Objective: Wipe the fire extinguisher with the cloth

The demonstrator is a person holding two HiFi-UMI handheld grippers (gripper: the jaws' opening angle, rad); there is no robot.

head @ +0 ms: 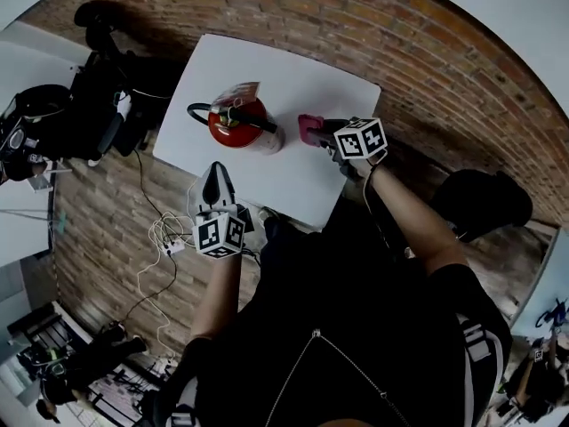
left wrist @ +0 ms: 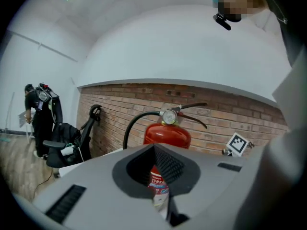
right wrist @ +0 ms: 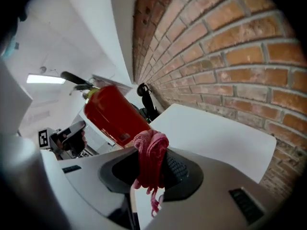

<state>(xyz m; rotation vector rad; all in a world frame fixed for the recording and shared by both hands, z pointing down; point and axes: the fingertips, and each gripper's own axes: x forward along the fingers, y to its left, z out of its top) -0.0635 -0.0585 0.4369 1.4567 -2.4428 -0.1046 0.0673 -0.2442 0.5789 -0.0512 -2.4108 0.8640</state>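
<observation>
A red fire extinguisher (head: 240,124) with a black hose and a pressure gauge stands on the white table (head: 311,87). In the left gripper view the extinguisher (left wrist: 167,134) stands upright just beyond the jaws. My right gripper (head: 322,130) is on its right, shut on a bunched pink cloth (head: 308,129). The right gripper view has the cloth (right wrist: 151,155) pinched between the jaws, close to the red cylinder (right wrist: 112,114); I cannot tell if they touch. My left gripper (head: 216,171) hovers near the table's front edge, short of the extinguisher, jaws together and holding nothing.
A black office chair and bags (head: 98,96) stand left of the table. White cables (head: 164,238) lie on the floor under my left arm. A brick wall (left wrist: 225,114) runs behind the table. A person (left wrist: 36,114) stands far off at the left.
</observation>
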